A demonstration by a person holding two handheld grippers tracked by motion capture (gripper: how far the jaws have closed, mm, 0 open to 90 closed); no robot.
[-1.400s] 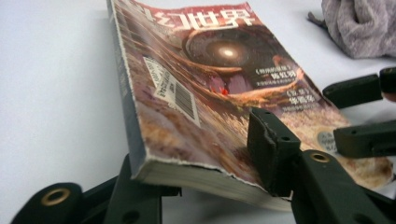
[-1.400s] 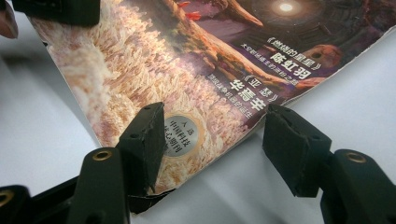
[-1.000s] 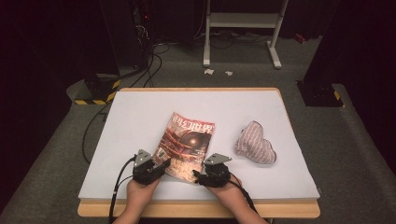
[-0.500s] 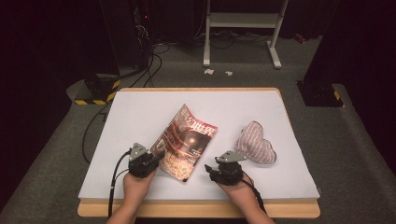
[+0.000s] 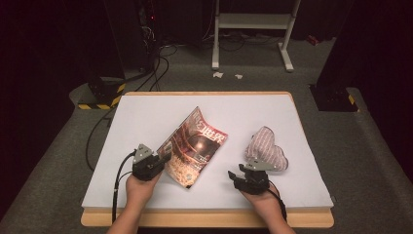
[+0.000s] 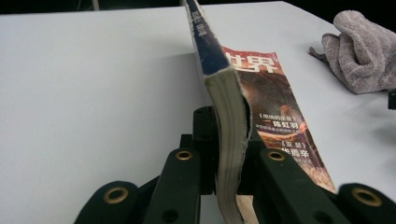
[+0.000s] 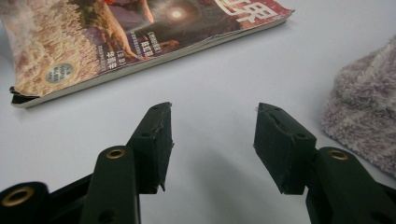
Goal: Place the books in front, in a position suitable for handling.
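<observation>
A magazine (image 5: 196,144) with a red and brown cover lies near the middle of the white table (image 5: 146,117). Its left edge is raised and its right edge rests on the sheet. My left gripper (image 5: 163,160) is shut on that raised edge. In the left gripper view the thick page block (image 6: 224,93) stands pinched between the black jaws of the left gripper (image 6: 229,140). My right gripper (image 5: 236,173) stands open to the right of the magazine, low over bare table. In the right gripper view its open right gripper (image 7: 212,126) holds nothing, with the magazine (image 7: 140,32) ahead.
A crumpled pinkish-grey towel (image 5: 265,151) lies just beyond my right hand; the same towel (image 7: 364,116) (image 6: 362,46) appears in both gripper views. The table's wooden front edge (image 5: 204,218) runs under my wrists. Cables and a white stand are on the floor behind.
The left gripper closed on the magazine's left edge and tilted it up. The right gripper left the magazine and moved right, toward the towel.
</observation>
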